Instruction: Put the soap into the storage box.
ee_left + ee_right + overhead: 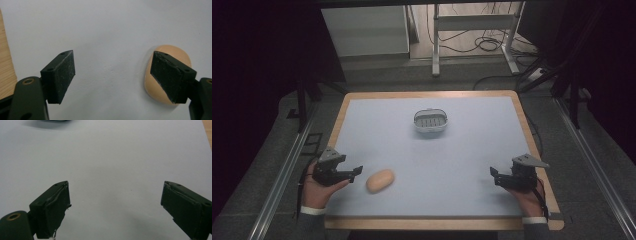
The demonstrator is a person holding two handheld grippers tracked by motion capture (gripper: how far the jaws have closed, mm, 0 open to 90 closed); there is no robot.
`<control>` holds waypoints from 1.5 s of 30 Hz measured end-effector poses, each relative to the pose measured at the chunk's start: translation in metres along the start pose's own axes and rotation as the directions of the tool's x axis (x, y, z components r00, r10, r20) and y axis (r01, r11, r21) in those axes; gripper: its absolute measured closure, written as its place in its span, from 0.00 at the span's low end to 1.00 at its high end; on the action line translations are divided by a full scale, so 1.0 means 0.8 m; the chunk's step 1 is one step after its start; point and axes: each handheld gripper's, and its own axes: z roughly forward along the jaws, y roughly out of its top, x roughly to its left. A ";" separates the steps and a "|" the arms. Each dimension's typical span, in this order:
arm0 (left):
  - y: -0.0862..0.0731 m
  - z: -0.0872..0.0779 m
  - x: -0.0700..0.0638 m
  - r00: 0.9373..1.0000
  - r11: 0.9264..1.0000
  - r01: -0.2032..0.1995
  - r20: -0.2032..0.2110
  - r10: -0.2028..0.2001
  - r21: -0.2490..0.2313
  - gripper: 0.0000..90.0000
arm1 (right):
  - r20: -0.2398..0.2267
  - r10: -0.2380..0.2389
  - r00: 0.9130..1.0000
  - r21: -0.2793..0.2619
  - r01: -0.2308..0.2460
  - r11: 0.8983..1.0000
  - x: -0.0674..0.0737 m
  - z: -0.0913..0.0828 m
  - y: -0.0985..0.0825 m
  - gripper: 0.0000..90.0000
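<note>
Left tongs (357, 171) rest at the near left of the counter (472, 150), jaws standing wide with nothing between them. In the left gripper view the tan, potato-like lump (170, 75) lies on the pale counter surface just beyond the right-hand jaw, partly hidden behind it, so the tongs are offset to one side of it and not yet around it. From the high view the lump (380, 180) sits just beside the left tongs' tips, well apart from the small white basket (430, 121) at mid-counter, further back.

Right tongs (493, 173) rest at the near right, jaws also wide and empty (bare counter ahead of them in the right gripper view).

Progress, as judged: very early. Nothing is gripped, the lump lies untouched, the basket looks empty. Left to do: line the left tongs up over the lump, close, lift, and probably carry it to the basket.
</note>
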 end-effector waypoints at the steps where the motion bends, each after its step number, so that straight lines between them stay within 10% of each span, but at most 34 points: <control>1: 0.000 0.000 0.000 1.000 1.000 0.000 0.001 0.000 0.001 0.23 | 0.001 0.001 1.000 0.001 -0.001 1.000 0.000 0.000 0.000 0.09; 34: 0.032 -0.008 -0.015 0.987 0.986 -0.137 0.097 0.128 0.091 0.22 | -0.004 0.017 1.000 -0.010 -0.017 1.000 -0.007 -0.005 -0.001 0.09; 45: 0.034 0.002 -0.028 0.968 0.969 -0.202 0.176 0.177 0.140 0.21 | 0.000 0.012 1.000 -0.008 -0.012 1.000 -0.006 -0.005 -0.001 0.09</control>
